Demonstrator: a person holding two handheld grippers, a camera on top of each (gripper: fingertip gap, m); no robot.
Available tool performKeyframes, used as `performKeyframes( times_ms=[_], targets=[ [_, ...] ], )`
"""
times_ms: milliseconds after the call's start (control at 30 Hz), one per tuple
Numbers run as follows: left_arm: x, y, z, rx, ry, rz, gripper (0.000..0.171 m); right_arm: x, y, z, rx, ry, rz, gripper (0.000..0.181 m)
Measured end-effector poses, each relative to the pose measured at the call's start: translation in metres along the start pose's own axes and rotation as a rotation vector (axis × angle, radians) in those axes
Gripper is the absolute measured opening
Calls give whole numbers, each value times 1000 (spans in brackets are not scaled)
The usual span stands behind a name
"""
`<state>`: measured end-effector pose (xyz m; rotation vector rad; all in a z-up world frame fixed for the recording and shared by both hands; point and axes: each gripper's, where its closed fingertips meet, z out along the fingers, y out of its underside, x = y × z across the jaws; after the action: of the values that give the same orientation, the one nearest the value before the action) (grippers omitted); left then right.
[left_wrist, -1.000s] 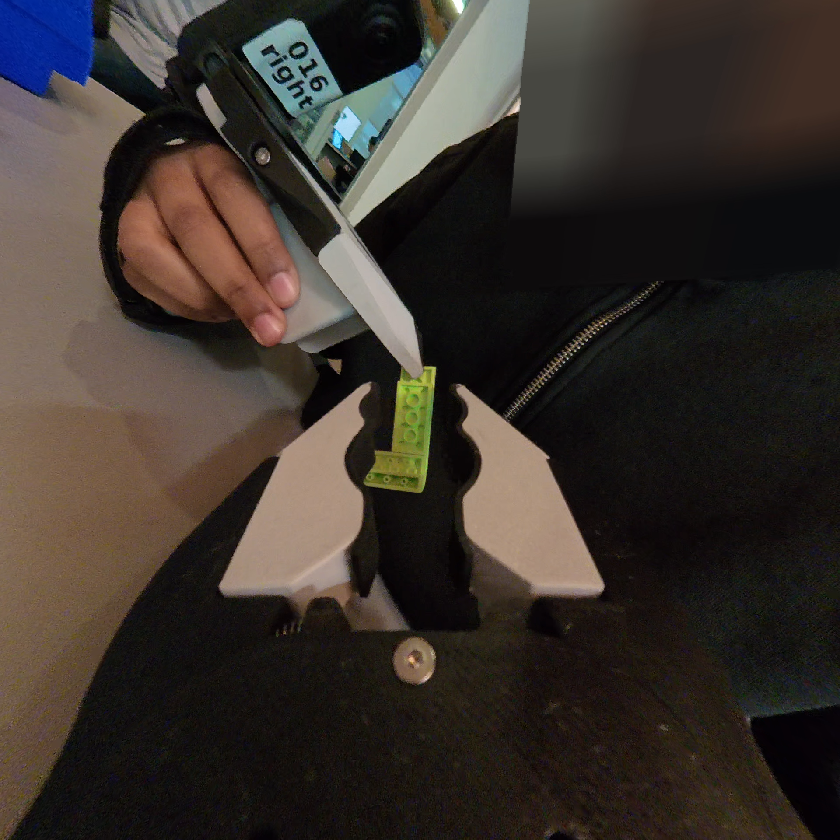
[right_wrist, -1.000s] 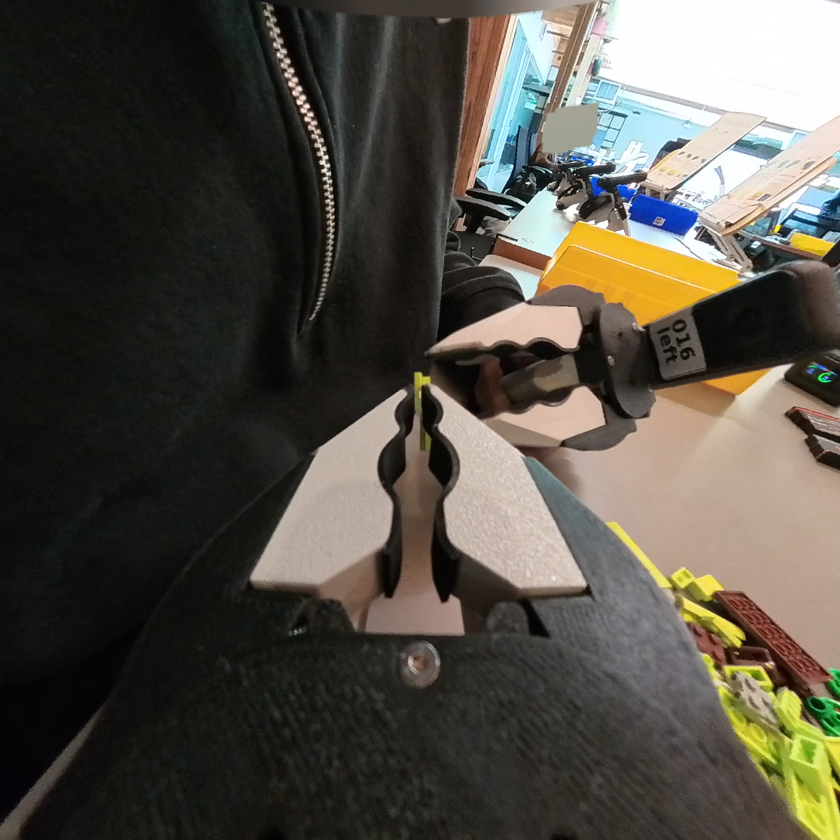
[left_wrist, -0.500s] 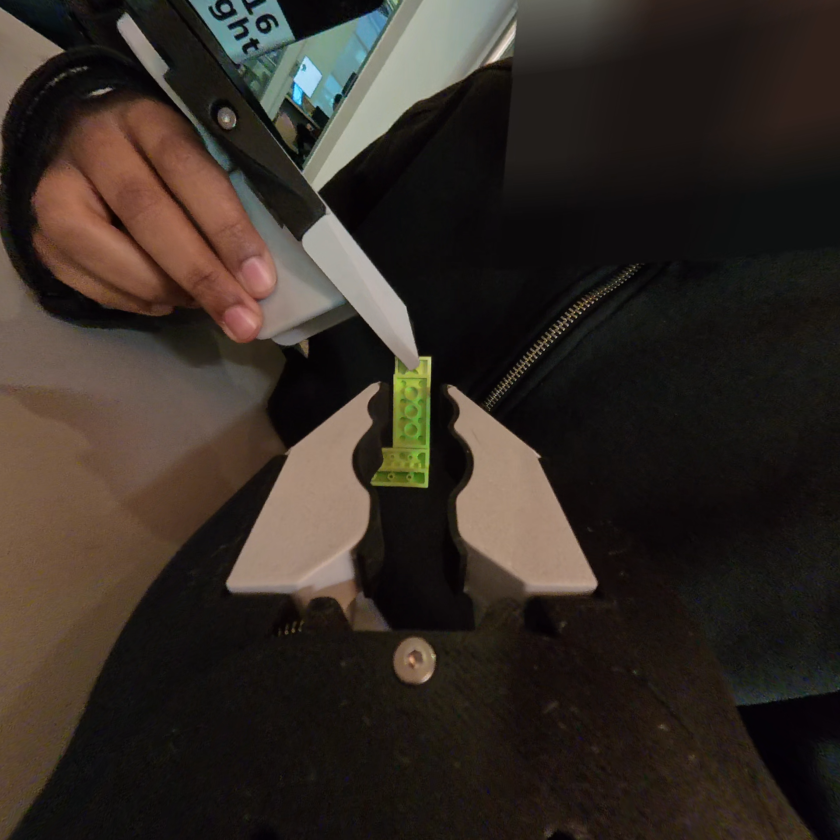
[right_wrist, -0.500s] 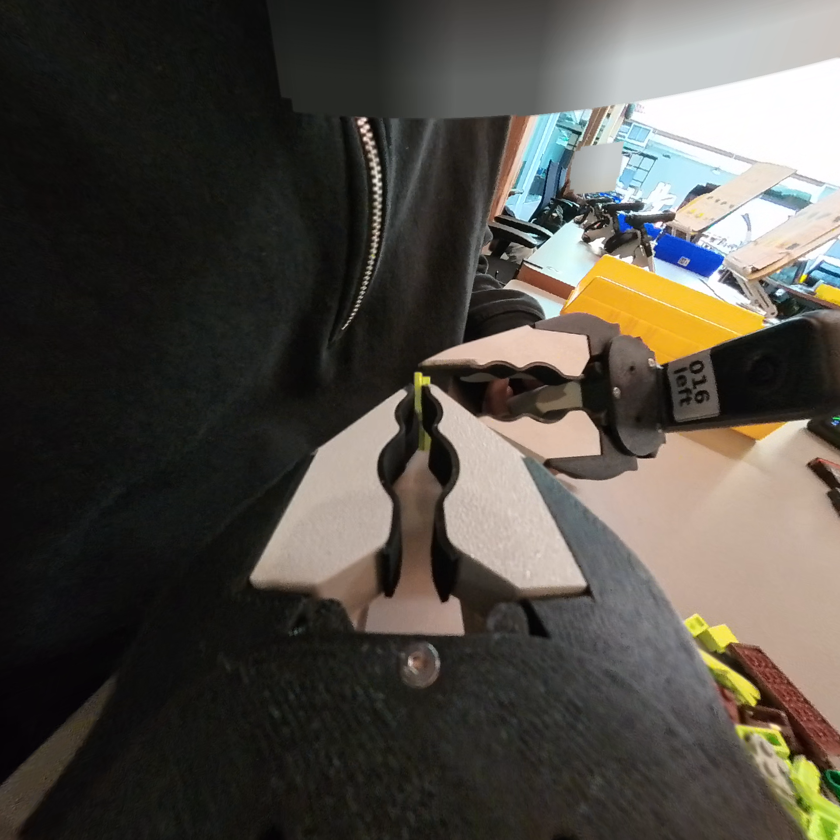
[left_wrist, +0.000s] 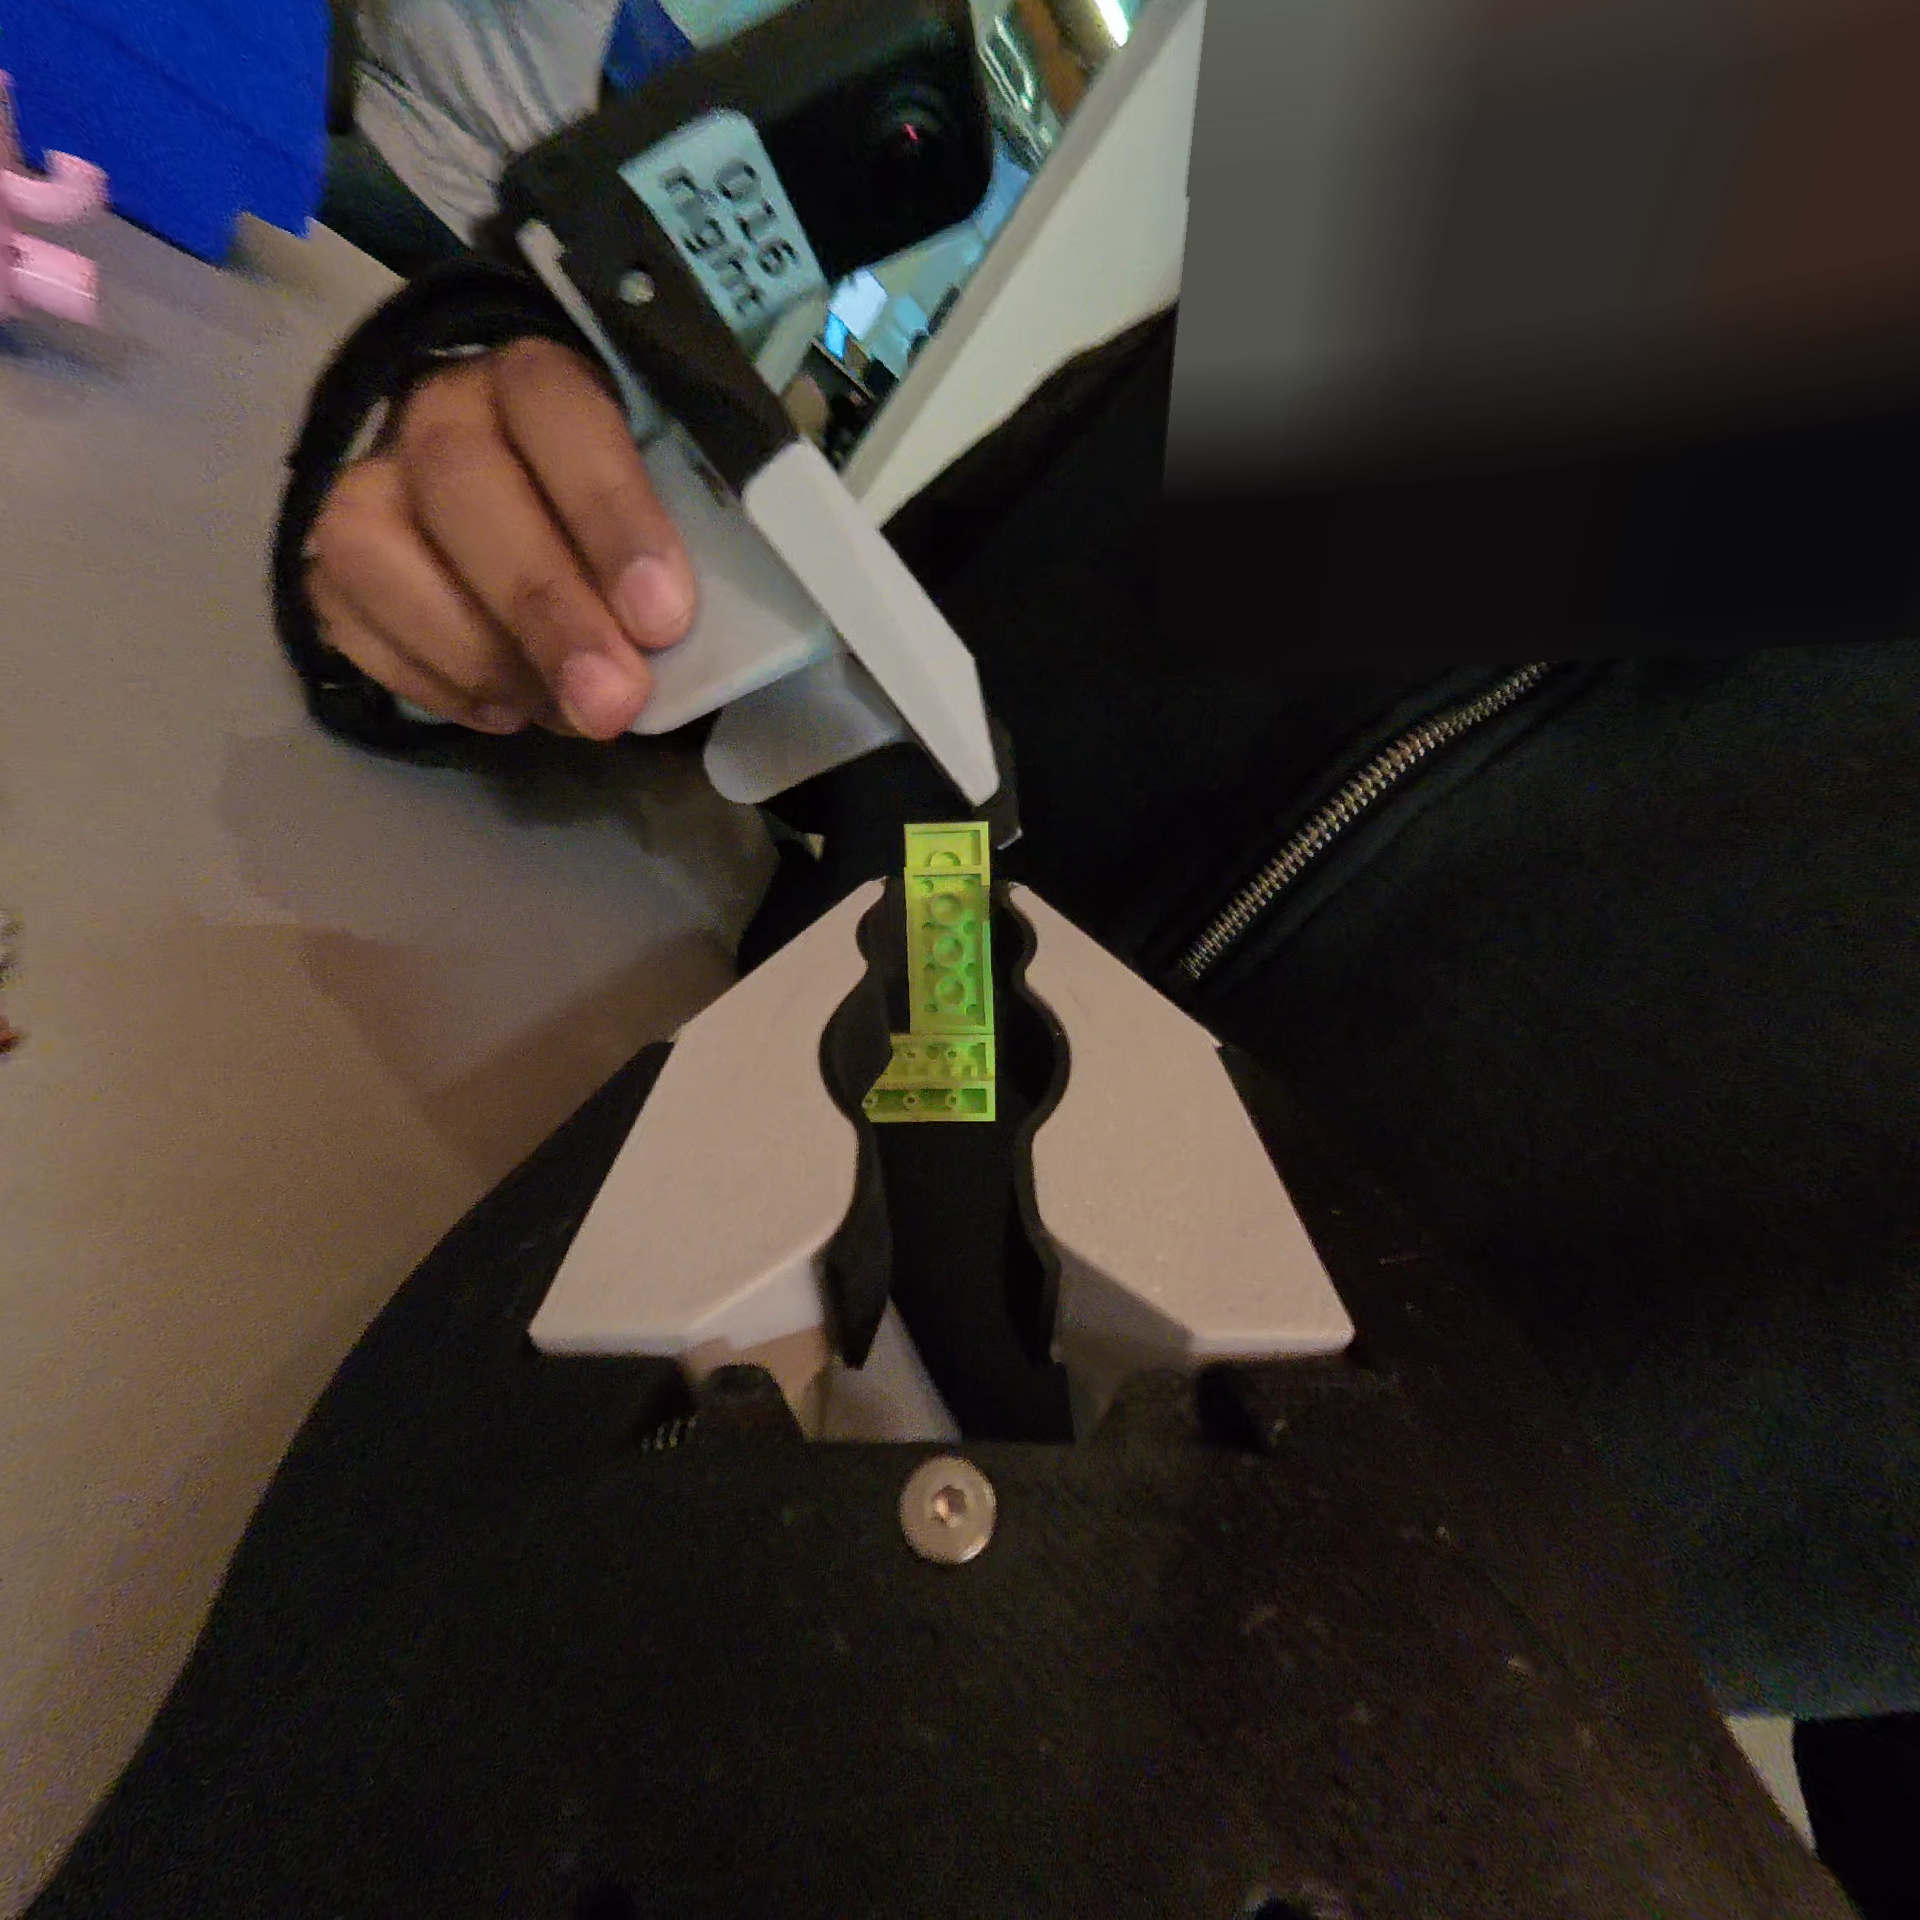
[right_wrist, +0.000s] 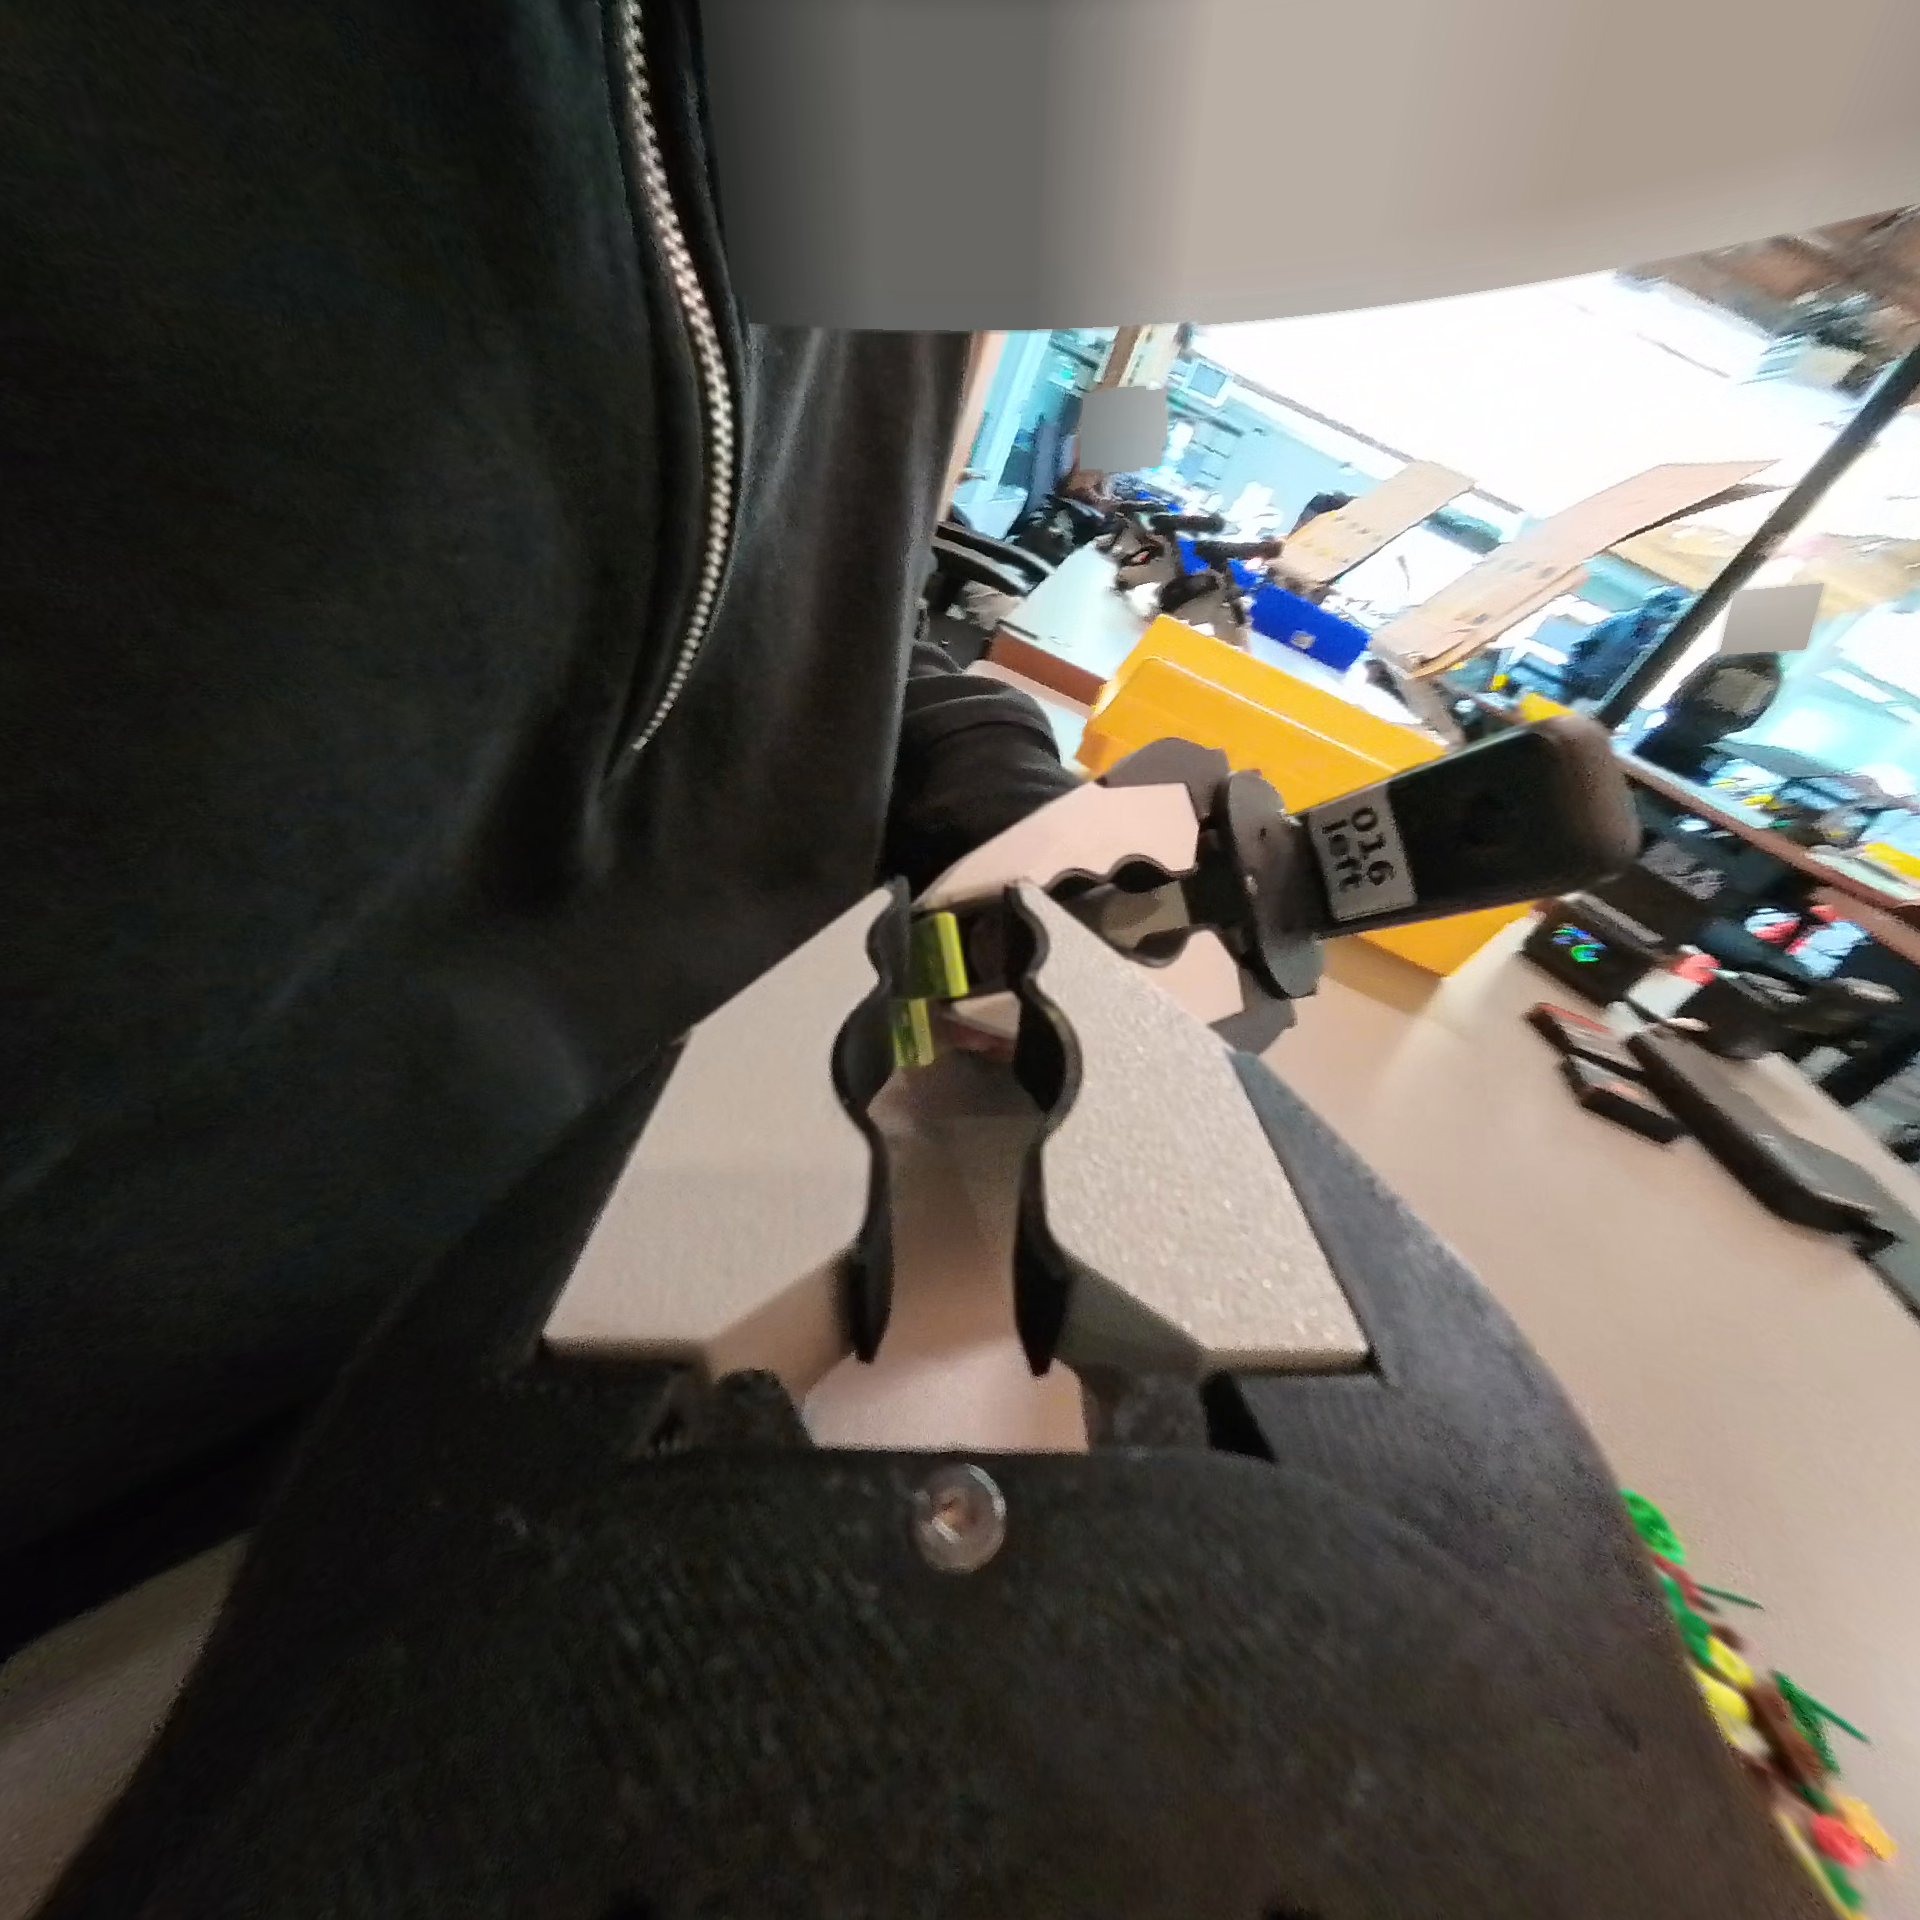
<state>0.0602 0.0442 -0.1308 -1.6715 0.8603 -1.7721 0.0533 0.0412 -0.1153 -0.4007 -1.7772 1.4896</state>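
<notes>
Half a second before, the right gripper had its fingers pressed on the green brick. Now they stood spread, with the brick lying close against the inner pad of one finger. The left gripper had done the reverse. Its fingers, wide apart earlier, had drawn in on the brick's two long edges and pinched it between their tips. The brick had also swung from tilted to nearly upright, in the air in front of the person's jacket.

The black pads merged with the dark jacket, so the exact contact on each edge was hard to see. In the left wrist view, one right finger tip sat at the brick's top corner; whether it touched could not be told. The right wrist view showed the brick only edge-on, as a thin strip partly covered by a pad. A heap of small pieces at its lower right was blurred and cut off by the frame.

The brick was a flat, translucent L-shaped plate with round studs on its long arm. The fingers were matte grey wedges with wavy black pads, set in grainy black bodies. A hand gripped the right gripper above the smooth beige table. The jacket's metal zipper caught the light.
</notes>
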Motion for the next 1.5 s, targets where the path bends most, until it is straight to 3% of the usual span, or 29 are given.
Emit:
performKeyframes(
  times_ms=[167,667,1000,1033,1067,1133,1200,1267,1400,1433,1500],
  targets=[
    [-4,-5,-4,36,-6,-38,10,3,13,2,-76,37,-55,5],
    [-18,-20,-12,137,-78,-60,11,16,19,-11,-156,96,-4,1],
    [-24,-18,-10,128,-131,-55,11,14,25,-14,-198,87,80,2],
    [-26,-20,-11,139,-145,-61,5,11,28,-14,-214,61,95,2],
    [-38,-33,-21,236,-218,-82,0,0,29,-9,-217,-5,119,2],
    [-42,-47,-42,342,-212,-122,0,-10,31,3,-232,-59,135,2],
    [-41,-41,-49,301,-283,-47,0,6,42,-3,-288,28,150,1],
    [-31,-44,-50,308,-287,45,0,26,40,-18,-257,137,258,1],
    [-25,-45,-52,281,-295,128,49,52,18,-40,-40,223,530,1],
    [-25,-44,-50,276,-295,143,57,56,13,-42,19,217,590,1],
    [-25,-43,-43,274,-313,189,56,58,5,-43,101,186,685,0]
  ],
)
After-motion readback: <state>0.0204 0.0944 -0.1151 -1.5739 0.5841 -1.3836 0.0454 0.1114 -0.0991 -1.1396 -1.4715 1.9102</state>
